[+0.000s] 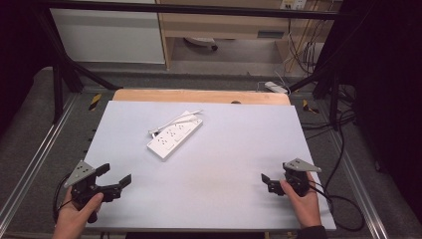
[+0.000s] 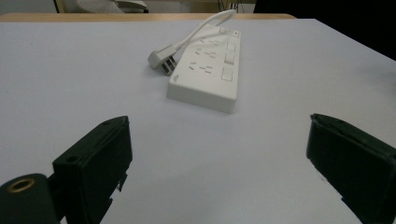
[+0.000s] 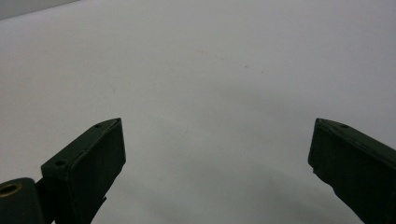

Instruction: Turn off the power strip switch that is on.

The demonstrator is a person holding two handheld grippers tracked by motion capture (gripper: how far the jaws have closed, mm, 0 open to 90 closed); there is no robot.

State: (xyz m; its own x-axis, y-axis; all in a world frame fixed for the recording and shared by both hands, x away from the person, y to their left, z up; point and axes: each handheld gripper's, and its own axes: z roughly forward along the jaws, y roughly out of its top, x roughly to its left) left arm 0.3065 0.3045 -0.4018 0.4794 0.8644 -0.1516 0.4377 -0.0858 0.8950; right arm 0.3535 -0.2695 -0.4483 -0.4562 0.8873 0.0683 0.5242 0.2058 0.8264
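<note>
At the near left corner of the counter (image 1: pixel 239 149), the left gripper (image 1: pixel 115 178) sits in the person's left hand (image 1: pixel 74 211), its jaws spread wide apart with nothing between them. In the left gripper view the two black jaws frame bare pale surface, and neither one touches anything but air. The gripper points across the counter toward the middle.

Farther in, a little left of centre and well apart from both grippers, lies a white power strip (image 1: pixel 175 138). It rests flat and runs on a diagonal, its near end toward the left gripper and its far end toward the back right. From the left gripper view the power strip (image 2: pixel 208 74) shows a row of sockets on its top face and square switches along one edge. Its white cord (image 2: pixel 205 28) loops out from the far end and comes back alongside the body, ending in a plug (image 2: pixel 161 60) that lies on the counter just beside the strip's left edge.

At the near right corner, the right gripper (image 1: pixel 272 181) is in the person's right hand (image 1: pixel 303 199), pointing left across the counter. The right gripper view shows its jaws standing wide too, with plain surface between them and nothing held.
</note>
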